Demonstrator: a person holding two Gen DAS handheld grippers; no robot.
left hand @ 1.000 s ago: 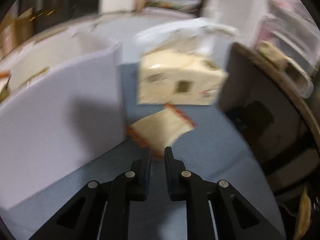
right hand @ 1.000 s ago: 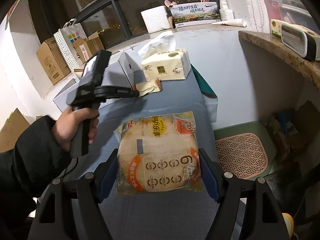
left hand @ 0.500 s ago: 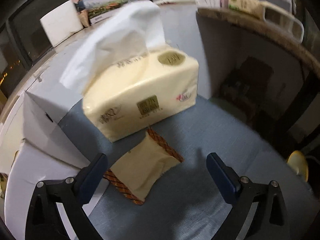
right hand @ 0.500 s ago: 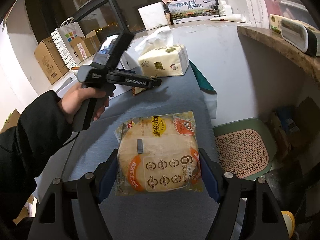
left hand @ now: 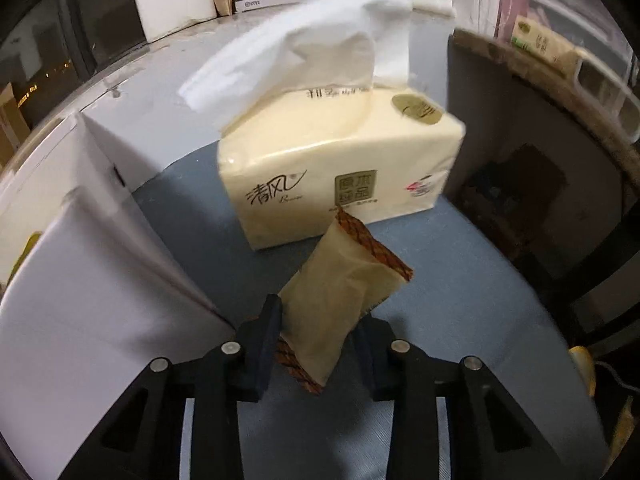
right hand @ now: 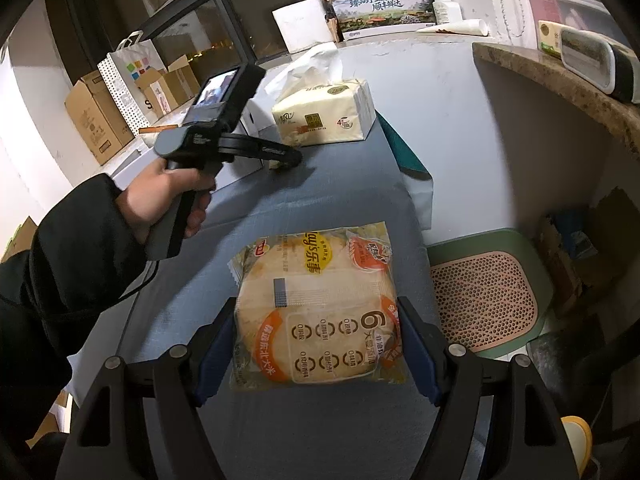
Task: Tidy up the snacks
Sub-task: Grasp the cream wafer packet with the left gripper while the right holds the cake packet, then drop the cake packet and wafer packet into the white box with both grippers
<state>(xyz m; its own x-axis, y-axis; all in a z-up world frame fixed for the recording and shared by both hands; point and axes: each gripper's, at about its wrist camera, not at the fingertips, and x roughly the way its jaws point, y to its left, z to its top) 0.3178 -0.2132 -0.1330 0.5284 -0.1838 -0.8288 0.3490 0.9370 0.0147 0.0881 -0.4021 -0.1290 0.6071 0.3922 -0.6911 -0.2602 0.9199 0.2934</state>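
Between the left gripper's (left hand: 316, 344) fingers sits the small snack packet (left hand: 340, 300), clamped at its near lower end; the jaws have just been closing onto it. Packet's long axis runs away from the gripper and up to the right, far crimped end tilted off the blue cloth (left hand: 460, 280), so it looks partly lifted rather than lying flat. Grip is at one end, so I'd expect the free end to droop or swing.

Left of that, close beside the fingers, the white box (left hand: 80, 300) wall. Judging by the task, that box is probably where the packet goes, which makes the next move a short sideways carry over the wall. Left hand is clearly the nearer one for it.

Just behind the packet: tissue pack (left hand: 340, 160), far tip of the packet close to its front face, can't tell if touching.

Right gripper (right hand: 316, 344) is separate, nearer the table's front edge, jaws pressed on both sides of the big rice cracker bag (right hand: 316, 304). Bag's long axis points straight ahead along the fingers. From there the left gripper (right hand: 286, 158) and left hand (right hand: 168, 196) sit well ahead and left.
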